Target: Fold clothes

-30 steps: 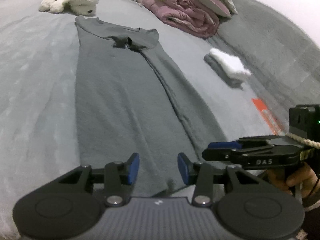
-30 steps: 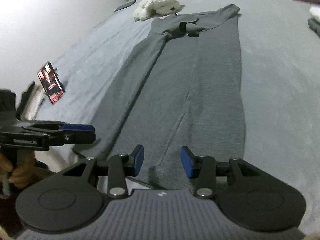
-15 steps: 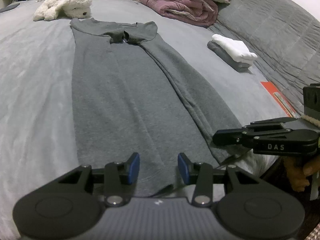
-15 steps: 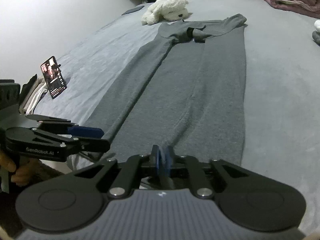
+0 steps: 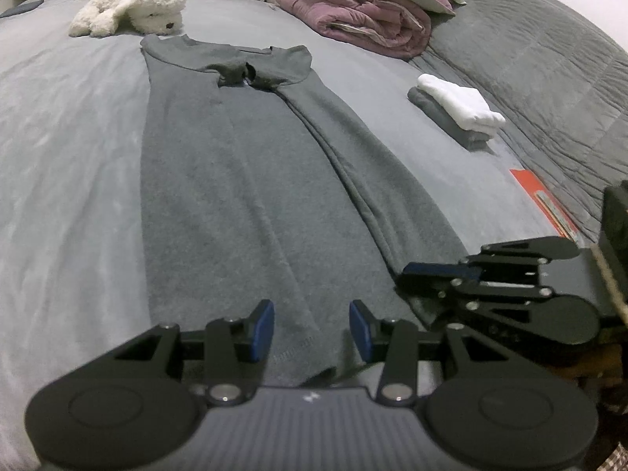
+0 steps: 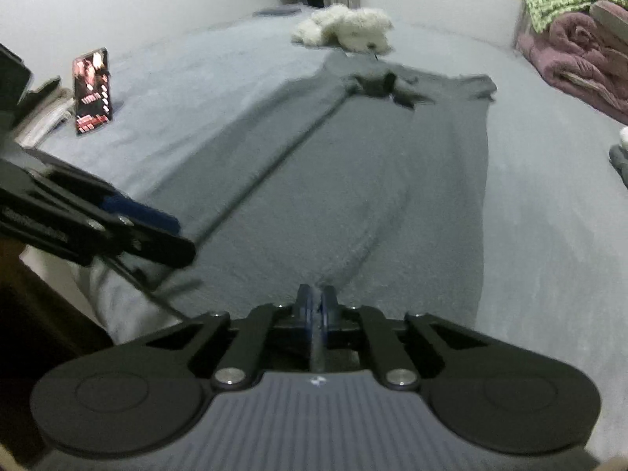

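A long dark grey garment (image 5: 243,180) lies flat along the grey bed, both side parts folded in, its top end far from me. It also shows in the right wrist view (image 6: 376,165). My left gripper (image 5: 311,331) is open, its blue pads over the garment's near hem. My right gripper (image 6: 316,303) is shut on the near hem, and the cloth rises in a ridge toward it. The right gripper also shows in the left wrist view (image 5: 439,274) at the garment's near right corner. The left gripper shows in the right wrist view (image 6: 157,235) at the left.
A white plush toy (image 5: 129,8) lies beyond the garment's far end. A pile of pink and green bedding (image 5: 373,8) sits at the back right. Folded white and grey clothes (image 5: 455,112) lie at the right. A phone (image 6: 91,90) stands at the bed's left edge.
My right gripper closed on the near hem and has pulled it up, so the cloth ridges. My left gripper stayed open and moved a little over the hem.
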The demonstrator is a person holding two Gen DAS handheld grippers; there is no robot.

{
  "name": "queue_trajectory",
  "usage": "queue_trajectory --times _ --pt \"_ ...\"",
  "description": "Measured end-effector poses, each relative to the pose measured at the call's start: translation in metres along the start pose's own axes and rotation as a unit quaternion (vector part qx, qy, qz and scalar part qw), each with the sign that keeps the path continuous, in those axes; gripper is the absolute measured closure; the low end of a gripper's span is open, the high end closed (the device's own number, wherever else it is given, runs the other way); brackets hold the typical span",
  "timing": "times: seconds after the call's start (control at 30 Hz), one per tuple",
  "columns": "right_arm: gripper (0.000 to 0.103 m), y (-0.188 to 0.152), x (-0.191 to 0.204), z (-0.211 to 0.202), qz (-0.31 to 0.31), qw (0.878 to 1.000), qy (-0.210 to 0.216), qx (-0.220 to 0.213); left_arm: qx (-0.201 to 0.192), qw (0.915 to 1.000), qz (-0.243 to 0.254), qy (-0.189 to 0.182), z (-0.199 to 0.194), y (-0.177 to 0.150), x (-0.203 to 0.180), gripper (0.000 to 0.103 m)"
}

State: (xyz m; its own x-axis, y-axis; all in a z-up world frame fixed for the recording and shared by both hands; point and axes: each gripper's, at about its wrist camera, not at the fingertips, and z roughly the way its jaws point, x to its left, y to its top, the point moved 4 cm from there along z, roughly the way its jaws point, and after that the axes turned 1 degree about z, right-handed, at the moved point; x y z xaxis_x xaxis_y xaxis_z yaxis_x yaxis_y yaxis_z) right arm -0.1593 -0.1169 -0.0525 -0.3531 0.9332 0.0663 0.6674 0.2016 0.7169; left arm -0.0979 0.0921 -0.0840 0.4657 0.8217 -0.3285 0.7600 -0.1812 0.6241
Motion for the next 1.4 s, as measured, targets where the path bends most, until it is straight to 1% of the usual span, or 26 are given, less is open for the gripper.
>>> queue_trajectory --times 0.1,0.2,0.27,0.3,0.33,0.4,0.47,0.53,0.6,0.67,0.77,0.87,1.0,1.07,1.23,1.4 --pt "0.099 0.004 0.003 -0.009 0.006 0.999 0.037 -0.015 0.001 1.0000 0.000 -0.001 0.000 0.000 0.000 0.060" --pt "0.099 0.002 0.008 -0.002 0.008 0.998 0.059 0.007 0.002 1.0000 -0.001 -0.001 0.001 0.000 0.000 0.060" --pt "0.098 0.000 0.008 0.005 0.009 0.998 0.056 0.025 0.002 1.0000 -0.004 -0.002 0.001 0.000 0.000 0.060" --pt "0.098 0.000 0.006 0.005 0.013 0.998 0.054 0.025 0.002 1.0000 -0.005 -0.002 0.002 0.001 -0.001 0.060" --pt "0.090 0.002 0.004 0.004 0.020 0.998 0.054 0.021 0.002 1.0000 -0.006 -0.003 0.002 0.001 -0.001 0.060" --pt "0.087 0.006 -0.002 0.001 0.039 0.998 0.053 0.013 0.002 1.0000 -0.009 -0.004 0.003 0.001 -0.002 0.060" --pt "0.077 0.008 -0.009 -0.002 0.059 0.997 0.049 0.005 0.001 0.9999 -0.011 -0.005 0.003 0.002 -0.002 0.060" --pt "0.075 0.011 -0.017 -0.004 0.080 0.996 0.045 -0.002 0.001 0.9999 -0.013 -0.005 0.006 0.004 -0.005 0.060" --pt "0.074 0.012 -0.025 -0.007 0.093 0.995 0.031 -0.006 -0.003 0.9998 -0.016 -0.006 0.008 0.007 -0.007 0.060" --pt "0.070 0.012 -0.035 -0.007 0.113 0.993 0.023 -0.007 -0.009 0.9997 -0.022 -0.009 0.009 0.011 -0.011 0.060" --pt "0.069 0.013 -0.050 -0.008 0.152 0.988 0.017 -0.009 -0.018 0.9993 -0.029 -0.016 0.012 0.018 -0.016 0.060" --pt "0.069 0.013 -0.061 -0.009 0.175 0.984 0.011 -0.010 -0.024 0.9990 -0.031 -0.022 0.017 0.025 -0.024 0.060" --pt "0.069 0.012 -0.067 -0.015 0.187 0.982 0.004 -0.016 -0.021 0.9991 -0.028 -0.022 0.028 0.032 -0.034 0.060" --pt "0.066 0.012 -0.069 -0.017 0.186 0.982 0.002 -0.020 -0.021 0.9992 -0.029 -0.019 0.034 0.037 -0.038 0.060" --pt "0.066 0.011 -0.078 -0.019 0.191 0.981 -0.004 -0.026 -0.027 0.9991 -0.030 -0.013 0.046 0.049 -0.047 0.060" --pt "0.066 0.010 -0.092 -0.025 0.210 0.977 -0.012 -0.041 -0.035 0.9989 -0.031 0.006 0.060 0.056 -0.056 0.061"
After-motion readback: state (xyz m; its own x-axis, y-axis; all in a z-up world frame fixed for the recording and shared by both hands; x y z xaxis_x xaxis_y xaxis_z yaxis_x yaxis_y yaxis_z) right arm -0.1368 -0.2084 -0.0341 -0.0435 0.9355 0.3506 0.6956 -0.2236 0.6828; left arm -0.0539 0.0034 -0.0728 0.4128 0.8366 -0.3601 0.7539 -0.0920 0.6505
